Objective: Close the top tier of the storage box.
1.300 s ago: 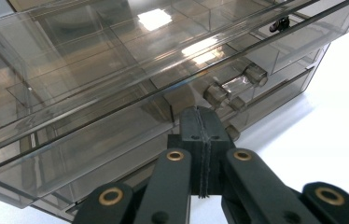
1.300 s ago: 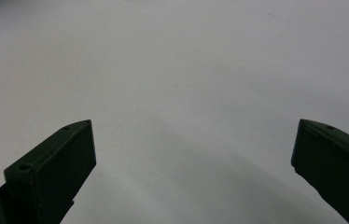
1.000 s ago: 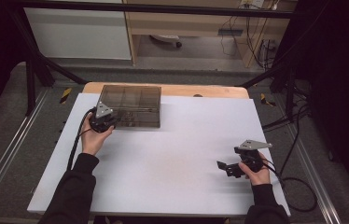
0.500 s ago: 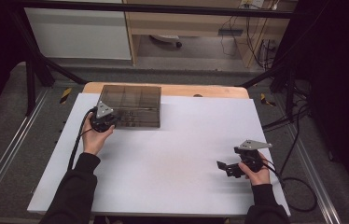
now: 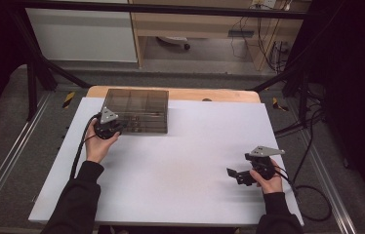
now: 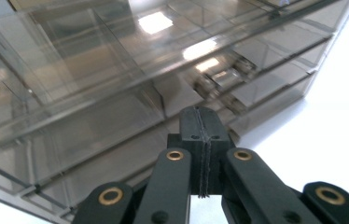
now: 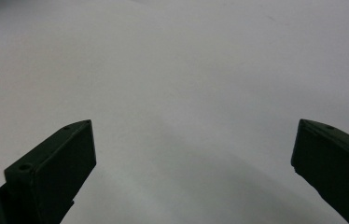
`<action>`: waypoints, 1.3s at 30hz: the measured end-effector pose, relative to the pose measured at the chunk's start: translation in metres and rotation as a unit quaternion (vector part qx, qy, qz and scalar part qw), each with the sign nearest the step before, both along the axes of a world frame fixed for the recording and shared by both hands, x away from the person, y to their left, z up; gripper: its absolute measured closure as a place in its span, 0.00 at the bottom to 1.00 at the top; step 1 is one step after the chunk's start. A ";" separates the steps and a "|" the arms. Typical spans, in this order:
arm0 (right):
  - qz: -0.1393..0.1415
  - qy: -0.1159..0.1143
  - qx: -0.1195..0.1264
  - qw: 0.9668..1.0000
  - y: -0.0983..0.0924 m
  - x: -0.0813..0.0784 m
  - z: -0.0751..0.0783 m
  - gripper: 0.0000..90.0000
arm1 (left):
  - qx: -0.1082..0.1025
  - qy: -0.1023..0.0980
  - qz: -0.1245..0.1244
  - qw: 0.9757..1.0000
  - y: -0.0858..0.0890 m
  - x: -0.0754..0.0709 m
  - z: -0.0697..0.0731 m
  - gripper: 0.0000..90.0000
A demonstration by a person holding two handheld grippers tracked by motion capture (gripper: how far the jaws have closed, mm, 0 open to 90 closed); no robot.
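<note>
Facing the clear box [image 6: 116, 93], left claw [image 6: 200, 140] closed.

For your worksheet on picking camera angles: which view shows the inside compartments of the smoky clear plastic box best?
The left gripper view: the box is close up there, its dividers and tiers plain behind the shut left gripper. The high view shows the whole box at the table's far left, small, its compartments faint. The right gripper view faces bare tabletop.

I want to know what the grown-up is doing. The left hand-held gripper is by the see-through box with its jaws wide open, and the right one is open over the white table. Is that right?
Not quite. The left hand-held gripper is by the see-through box, but its jaws are shut tight together, as the left gripper view shows. The right hand-held gripper is indeed open over the white table.
</note>
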State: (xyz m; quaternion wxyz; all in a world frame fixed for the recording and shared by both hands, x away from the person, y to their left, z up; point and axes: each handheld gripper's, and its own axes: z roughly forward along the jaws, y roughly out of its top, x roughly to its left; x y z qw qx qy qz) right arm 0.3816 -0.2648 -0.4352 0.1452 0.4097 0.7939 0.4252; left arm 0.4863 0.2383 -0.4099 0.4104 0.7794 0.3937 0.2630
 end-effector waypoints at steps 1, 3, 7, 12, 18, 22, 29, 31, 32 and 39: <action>0.000 0.000 0.000 1.000 0.000 0.000 0.000 0.01 | 0.000 0.004 -0.002 1.000 0.000 -0.001 0.000 1.00; 0.001 0.000 -0.001 1.000 0.000 0.000 0.000 0.01 | -0.004 0.011 -0.010 1.000 -0.001 -0.005 0.002 0.98; 0.000 0.003 -0.001 1.000 0.001 0.000 0.000 0.01 | -0.006 0.011 -0.017 1.000 -0.002 -0.013 0.006 0.95; 0.000 0.001 -0.003 1.000 0.001 0.000 -0.001 0.01 | -0.010 0.023 -0.018 1.000 0.002 -0.021 0.008 0.90; 0.001 0.002 -0.004 1.000 0.001 0.000 -0.001 0.01 | -0.010 0.033 -0.025 0.999 0.004 -0.030 0.009 0.84; 0.000 0.002 -0.003 1.000 0.001 0.000 -0.001 0.01 | -0.010 0.037 -0.031 0.999 0.004 -0.037 0.009 0.78; 0.000 0.005 -0.004 1.000 0.001 0.000 -0.001 0.01 | -0.017 0.051 -0.036 0.998 0.010 -0.049 0.005 0.68; 0.000 0.004 -0.004 1.000 0.001 0.000 -0.001 0.01 | -0.022 0.054 -0.038 0.998 0.012 -0.052 0.003 0.63; 0.000 0.004 -0.005 1.000 0.001 0.000 -0.001 0.01 | -0.023 0.055 -0.039 0.997 0.012 -0.054 0.003 0.61; 0.000 0.005 -0.006 1.000 0.001 0.001 -0.002 0.01 | -0.027 0.060 -0.048 0.997 0.017 -0.064 -0.004 0.43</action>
